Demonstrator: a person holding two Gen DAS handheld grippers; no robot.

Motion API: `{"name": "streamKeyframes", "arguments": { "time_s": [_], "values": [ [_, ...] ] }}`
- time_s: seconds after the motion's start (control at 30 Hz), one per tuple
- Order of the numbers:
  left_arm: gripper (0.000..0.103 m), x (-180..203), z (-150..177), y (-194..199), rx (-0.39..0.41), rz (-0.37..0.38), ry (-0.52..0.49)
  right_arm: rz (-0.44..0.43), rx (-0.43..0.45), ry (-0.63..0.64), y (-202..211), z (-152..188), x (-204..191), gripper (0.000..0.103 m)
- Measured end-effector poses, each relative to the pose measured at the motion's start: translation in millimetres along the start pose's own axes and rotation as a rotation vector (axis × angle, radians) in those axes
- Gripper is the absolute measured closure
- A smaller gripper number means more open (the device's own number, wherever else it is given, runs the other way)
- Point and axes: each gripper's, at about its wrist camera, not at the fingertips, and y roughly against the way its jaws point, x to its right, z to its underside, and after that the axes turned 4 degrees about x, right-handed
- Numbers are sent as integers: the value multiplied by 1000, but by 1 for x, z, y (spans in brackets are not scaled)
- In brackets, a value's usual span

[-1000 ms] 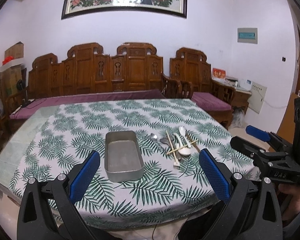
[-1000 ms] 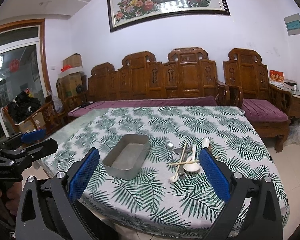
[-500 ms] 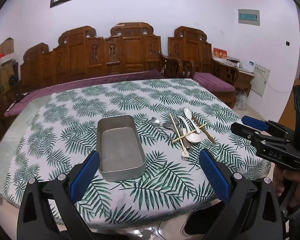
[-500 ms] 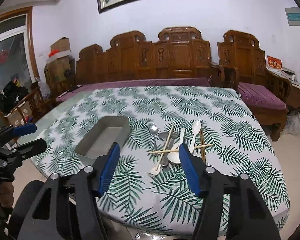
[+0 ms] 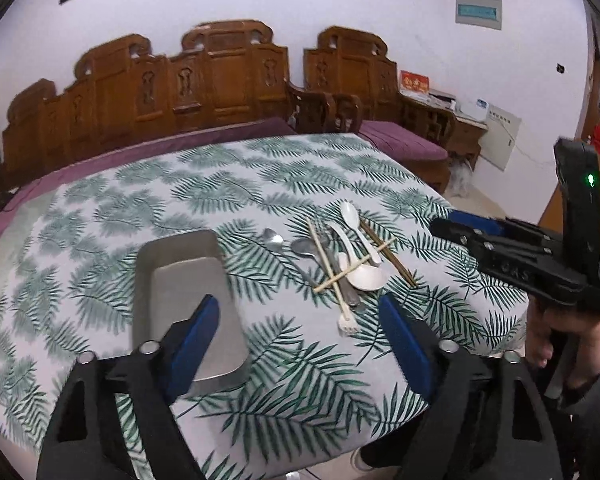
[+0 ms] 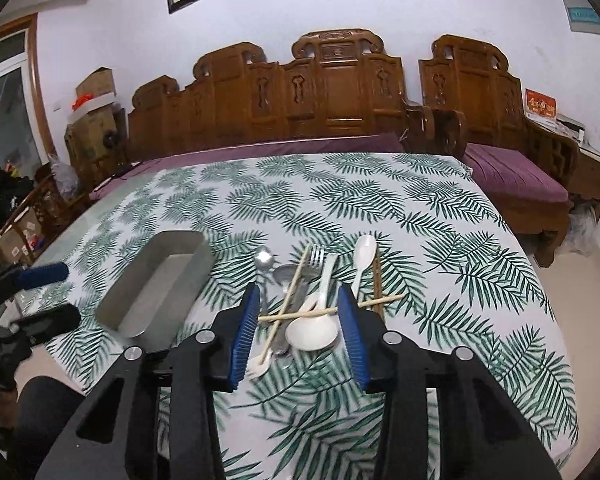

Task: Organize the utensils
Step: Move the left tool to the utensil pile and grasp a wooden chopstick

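Note:
A heap of utensils point(image 5: 344, 256) lies on the leaf-print tablecloth point(image 5: 260, 184): white spoons point(image 6: 312, 332), pale chopsticks point(image 6: 296, 280), dark chopsticks point(image 5: 388, 254), metal spoons point(image 6: 265, 258) and a fork point(image 6: 316, 258). An empty metal tray point(image 5: 184, 280) stands left of the heap. My left gripper point(image 5: 300, 344) hovers over the table's near edge with its jaws closing and nothing between them. Its left finger overlaps the tray's near corner. My right gripper point(image 6: 298, 336) hangs just short of the heap with its jaws closing. The big white spoon shows in the gap, untouched.
A carved wooden bench point(image 6: 332, 92) with purple cushions runs behind the table. Boxes and clutter point(image 6: 16, 216) stand at the far left. A hand point(image 5: 548, 340) holds the right gripper point(image 5: 446, 220) beside the table's right edge. The left gripper point(image 6: 66, 292) shows left of the tray point(image 6: 160, 284).
Both grippers have come forward and down toward the table. The right jaws have narrowed from wide to about half. The left jaws have narrowed a little.

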Motion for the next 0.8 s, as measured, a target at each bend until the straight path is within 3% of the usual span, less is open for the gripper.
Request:
{"name": "streamKeyframes", "arguments": {
  "time_s": [0.1, 0.53, 0.8],
  "values": [
    [38, 6, 0, -20, -28, 14, -9, 3, -10, -16, -12, -3, 9, 63],
    [42, 22, -11, -121, -151, 70, -78, 55, -78, -72, -67, 13, 60, 64],
    [61, 37, -11, -171, -230, 70, -169, 54, -113, -119, -76, 29, 80, 64]
  ]
}}
